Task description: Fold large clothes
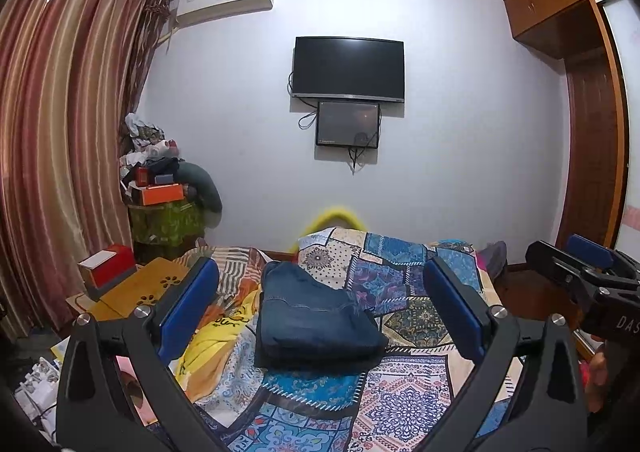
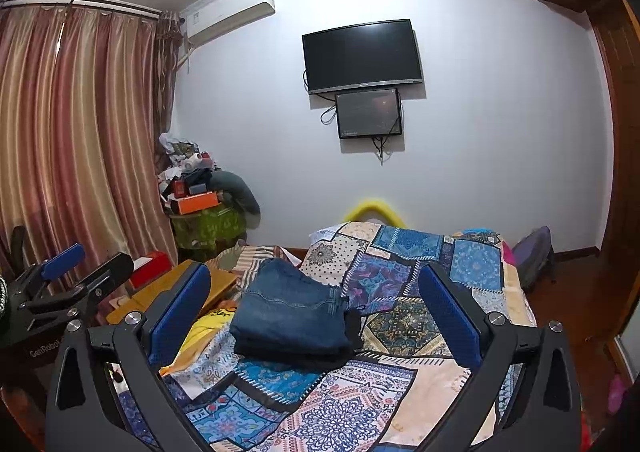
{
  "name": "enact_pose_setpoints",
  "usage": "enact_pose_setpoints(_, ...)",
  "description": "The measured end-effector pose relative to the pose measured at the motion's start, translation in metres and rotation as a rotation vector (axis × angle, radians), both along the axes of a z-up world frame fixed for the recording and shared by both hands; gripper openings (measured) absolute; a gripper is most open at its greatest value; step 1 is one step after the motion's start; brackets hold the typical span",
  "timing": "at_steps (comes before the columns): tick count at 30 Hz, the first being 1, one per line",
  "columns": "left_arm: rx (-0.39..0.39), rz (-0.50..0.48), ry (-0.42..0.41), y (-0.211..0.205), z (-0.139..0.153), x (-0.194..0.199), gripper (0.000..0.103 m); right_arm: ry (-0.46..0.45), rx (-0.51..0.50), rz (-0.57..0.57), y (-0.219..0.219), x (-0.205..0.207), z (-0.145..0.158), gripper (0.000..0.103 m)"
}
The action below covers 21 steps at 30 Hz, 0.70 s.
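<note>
A pair of dark blue jeans [image 1: 316, 320] lies folded into a thick rectangle on the patchwork bedspread [image 1: 400, 392]; it also shows in the right wrist view [image 2: 292, 316]. My left gripper [image 1: 320, 316] is open and empty, held above the bed with the jeans seen between its blue pads. My right gripper [image 2: 316, 312] is open and empty too, raised the same way. The right gripper shows at the right edge of the left wrist view [image 1: 580, 276]. The left gripper shows at the left edge of the right wrist view [image 2: 68, 284].
A yellow cloth [image 1: 216, 340] lies on the bed left of the jeans. A low wooden table [image 1: 136, 288] with a red box [image 1: 108, 264] stands left of the bed. Curtains [image 1: 60, 131], a cluttered stand [image 1: 164, 207], a wall TV [image 1: 348, 67] and a wardrobe [image 1: 592, 131] surround the bed.
</note>
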<state>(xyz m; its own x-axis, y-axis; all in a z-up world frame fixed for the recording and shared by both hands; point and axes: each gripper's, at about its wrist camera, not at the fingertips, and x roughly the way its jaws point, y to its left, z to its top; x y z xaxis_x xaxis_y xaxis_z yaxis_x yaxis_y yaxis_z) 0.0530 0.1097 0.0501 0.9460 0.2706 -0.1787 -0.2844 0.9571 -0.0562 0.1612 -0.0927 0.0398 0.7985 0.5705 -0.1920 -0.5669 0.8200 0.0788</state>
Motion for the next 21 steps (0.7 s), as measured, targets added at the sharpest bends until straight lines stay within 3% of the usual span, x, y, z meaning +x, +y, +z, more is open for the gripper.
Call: enact_pose_setpoints(21,-0.027,-0.034,0.019,0.0058,-0.0019,0.0057,0.103,0.014,-0.013,-0.009,0.0021,0.0013,-0.0008,0.103)
